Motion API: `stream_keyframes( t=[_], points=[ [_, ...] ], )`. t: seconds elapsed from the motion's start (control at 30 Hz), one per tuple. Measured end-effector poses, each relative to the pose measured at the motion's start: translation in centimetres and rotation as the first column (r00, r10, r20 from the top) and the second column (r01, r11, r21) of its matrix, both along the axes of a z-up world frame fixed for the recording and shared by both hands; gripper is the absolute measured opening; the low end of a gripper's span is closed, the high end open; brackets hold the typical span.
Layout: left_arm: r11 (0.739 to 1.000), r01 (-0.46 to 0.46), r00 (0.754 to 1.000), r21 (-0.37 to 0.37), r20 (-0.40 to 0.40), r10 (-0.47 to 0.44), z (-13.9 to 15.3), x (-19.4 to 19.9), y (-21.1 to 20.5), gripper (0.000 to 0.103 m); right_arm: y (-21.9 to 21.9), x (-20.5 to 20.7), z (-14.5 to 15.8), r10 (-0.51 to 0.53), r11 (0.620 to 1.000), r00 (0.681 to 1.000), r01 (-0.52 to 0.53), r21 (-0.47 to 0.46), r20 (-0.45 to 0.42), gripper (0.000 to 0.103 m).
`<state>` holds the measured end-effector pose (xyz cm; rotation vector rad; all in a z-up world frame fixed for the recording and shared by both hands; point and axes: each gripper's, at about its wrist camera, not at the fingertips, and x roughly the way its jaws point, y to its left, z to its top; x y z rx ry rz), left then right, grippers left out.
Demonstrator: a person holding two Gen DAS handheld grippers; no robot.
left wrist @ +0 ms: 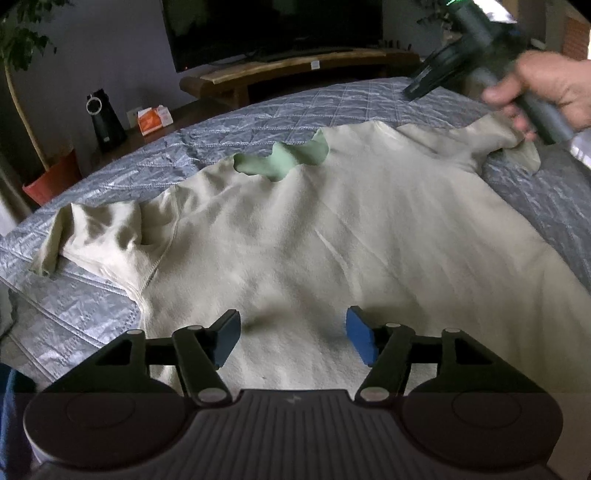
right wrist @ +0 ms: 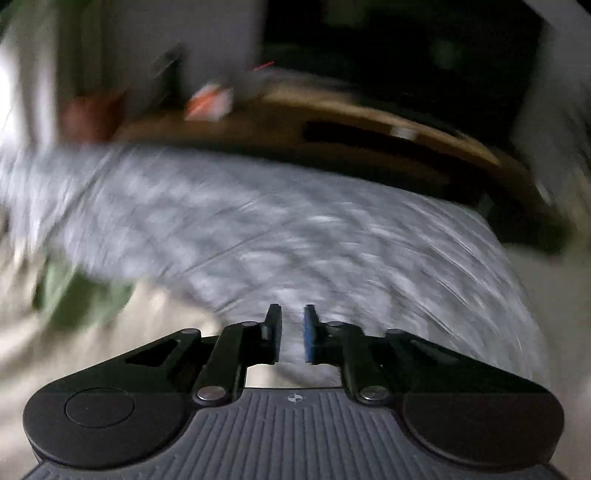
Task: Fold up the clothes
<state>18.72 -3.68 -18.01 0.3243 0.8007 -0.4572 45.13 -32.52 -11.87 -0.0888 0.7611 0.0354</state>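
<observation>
A cream T-shirt (left wrist: 332, 240) lies spread flat on a grey quilted bed (left wrist: 295, 107), its green inner collar (left wrist: 284, 162) at the far edge. The left sleeve (left wrist: 99, 236) is bunched, and the right sleeve (left wrist: 517, 147) lies crumpled under a person's hand (left wrist: 554, 88) that holds the right gripper's handle. My left gripper (left wrist: 293, 336) hovers open over the shirt's lower body with nothing between its fingers. The right wrist view is motion-blurred. There my right gripper (right wrist: 292, 332) shows a narrow gap with nothing in it, over the quilt (right wrist: 295, 229), the shirt (right wrist: 55, 350) to its left.
Beyond the bed stand a dark TV (left wrist: 273, 29) on a low wooden bench (left wrist: 295, 70), a black device (left wrist: 105, 122) and an orange box (left wrist: 155, 118). A plant in a red pot (left wrist: 51, 181) stands at the left. Bare quilt surrounds the shirt.
</observation>
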Motion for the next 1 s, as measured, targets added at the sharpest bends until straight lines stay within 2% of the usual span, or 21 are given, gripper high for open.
stream_keyframes(
  t=[0.03, 0.1, 0.17, 0.27, 0.3, 0.4, 0.43, 0.47, 0.53, 0.6, 0.73, 0.77, 0.83, 0.9, 1.0],
  points=[
    [1.000, 0.000, 1.000, 0.001, 0.001, 0.000, 0.0, 0.0, -0.1, 0.060, -2.0, -1.0, 0.5, -0.069, 0.996, 0.997, 0.068, 0.063, 0.018, 0.020],
    [1.000, 0.001, 1.000, 0.003, 0.002, -0.001, 0.0, 0.1, -0.2, 0.059, -6.4, -3.3, 1.1, -0.219, 0.958, 0.975, 0.210, 0.193, 0.026, 0.022],
    [1.000, 0.001, 1.000, 0.006, 0.004, -0.001, 0.0, 0.2, -0.3, 0.058, -10.5, -6.0, 0.9, -0.359, 0.884, 0.933, 0.342, 0.318, -0.005, 0.025],
    [1.000, 0.002, 1.000, 0.008, 0.006, -0.002, 0.0, 0.4, -0.4, 0.058, -15.4, -11.2, -0.9, -0.490, 0.718, 0.868, 0.455, 0.527, -0.081, 0.025],
    [1.000, 0.001, 1.000, 0.006, 0.005, -0.001, -0.1, 0.4, -0.2, 0.058, -16.2, -13.0, -1.6, -0.503, 0.656, 0.857, 0.463, 0.596, -0.111, 0.025],
    [1.000, -0.002, 1.000, 0.004, 0.006, 0.002, -0.1, 0.4, -0.4, 0.058, -16.3, -17.0, -4.3, -0.454, 0.467, 0.869, 0.420, 0.778, -0.196, 0.028],
    [1.000, -0.002, 1.000, 0.005, 0.008, 0.002, -0.1, 0.4, -0.4, 0.058, -16.3, -18.2, -5.2, -0.433, 0.399, 0.874, 0.406, 0.822, -0.221, 0.034],
    [1.000, 0.000, 1.000, 0.006, 0.010, 0.000, -0.1, 0.3, -0.6, 0.058, -15.8, -18.9, -6.0, -0.422, 0.365, 0.873, 0.409, 0.837, -0.243, 0.044],
    [1.000, 0.005, 1.000, 0.007, 0.013, -0.005, -0.2, 0.3, -1.0, 0.058, -15.3, -19.8, -7.6, -0.425, 0.278, 0.859, 0.426, 0.861, -0.287, 0.053],
    [1.000, 0.012, 1.000, 0.008, 0.017, -0.012, -0.1, 0.1, -1.3, 0.058, -15.5, -19.9, -8.9, -0.457, 0.163, 0.833, 0.422, 0.892, -0.311, 0.053],
    [1.000, 0.017, 1.000, 0.005, 0.019, -0.017, -0.2, 0.2, -1.5, 0.058, -16.2, -18.6, -10.3, -0.520, 0.004, 0.785, 0.396, 0.918, -0.337, 0.056],
    [1.000, 0.017, 1.000, 0.003, 0.018, -0.017, -0.2, 0.2, -1.5, 0.058, -16.3, -18.1, -10.7, -0.525, -0.015, 0.777, 0.400, 0.916, -0.348, 0.056],
    [1.000, 0.017, 1.000, 0.002, 0.019, -0.017, -0.3, 0.3, -1.5, 0.059, -16.4, -17.0, -10.7, -0.554, 0.008, 0.755, 0.426, 0.905, -0.351, 0.056],
    [1.000, 0.018, 1.000, 0.002, 0.019, -0.018, -0.3, 0.3, -1.5, 0.059, -16.6, -16.3, -10.7, -0.581, 0.003, 0.742, 0.414, 0.910, -0.336, 0.056],
    [1.000, 0.019, 1.000, 0.003, 0.019, -0.019, -0.3, 0.3, -1.5, 0.059, -16.7, -15.3, -10.6, -0.604, 0.051, 0.730, 0.435, 0.899, -0.318, 0.054]
  ],
)
